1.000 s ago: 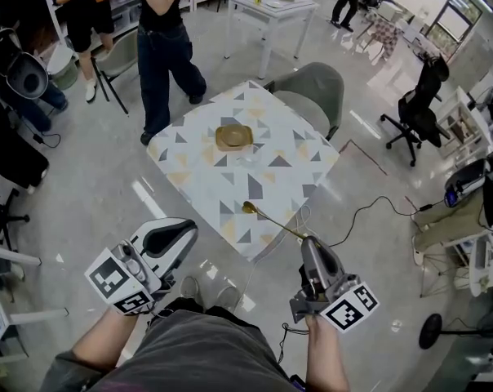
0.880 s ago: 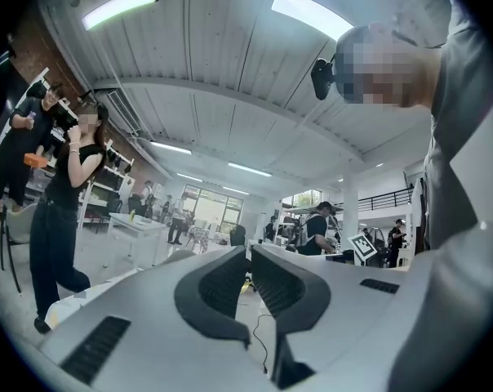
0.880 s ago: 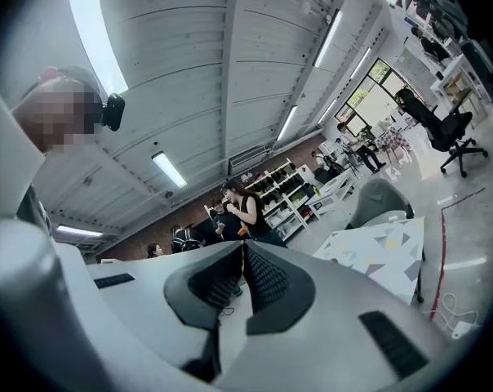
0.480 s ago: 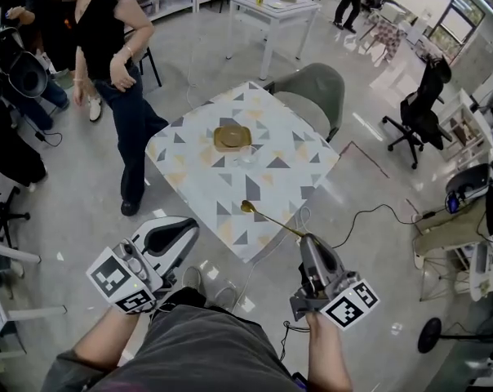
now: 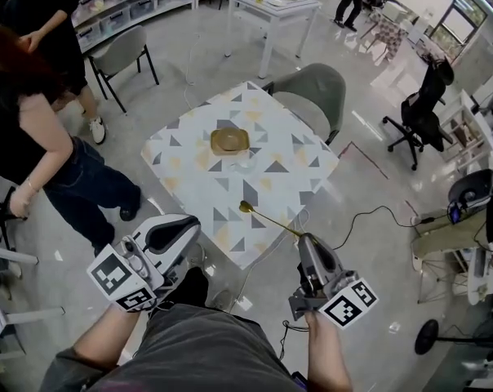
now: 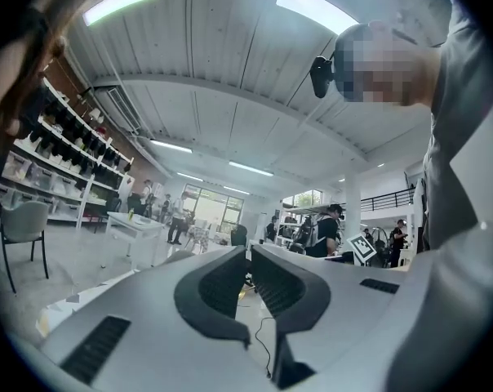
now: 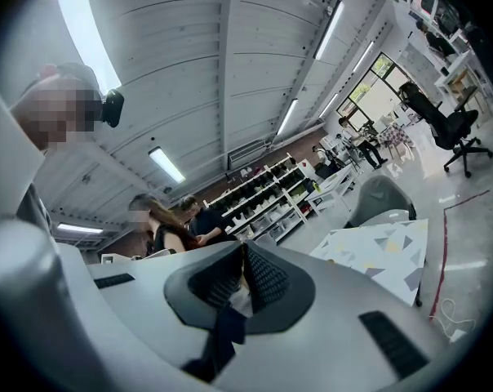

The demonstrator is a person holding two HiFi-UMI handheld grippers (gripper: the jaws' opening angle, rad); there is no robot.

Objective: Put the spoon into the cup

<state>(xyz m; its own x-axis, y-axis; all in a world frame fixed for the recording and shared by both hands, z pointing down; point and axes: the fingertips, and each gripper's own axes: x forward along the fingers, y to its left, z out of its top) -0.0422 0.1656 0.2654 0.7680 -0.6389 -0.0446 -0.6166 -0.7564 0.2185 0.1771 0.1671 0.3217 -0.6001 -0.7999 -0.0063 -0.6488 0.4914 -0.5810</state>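
Glossy grey flooring is seen under both hand-held grippers. Nearest, the left gripper (image 5: 189,227) is carried with its jaws drawn almost together and nothing between them. The right gripper (image 5: 305,240) is clamped on the handle end of the gold spoon (image 5: 271,221), whose bowl is held over the near edge of the patterned table (image 5: 189,170). Further on, a faint clear vessel, taken to be the cup (image 5: 243,163), is made out just before a tan dish (image 5: 230,140). The pickup is judged done, while carrying, lowering and release are left.

text: none legible | brands: none | numbers: none | signs: none
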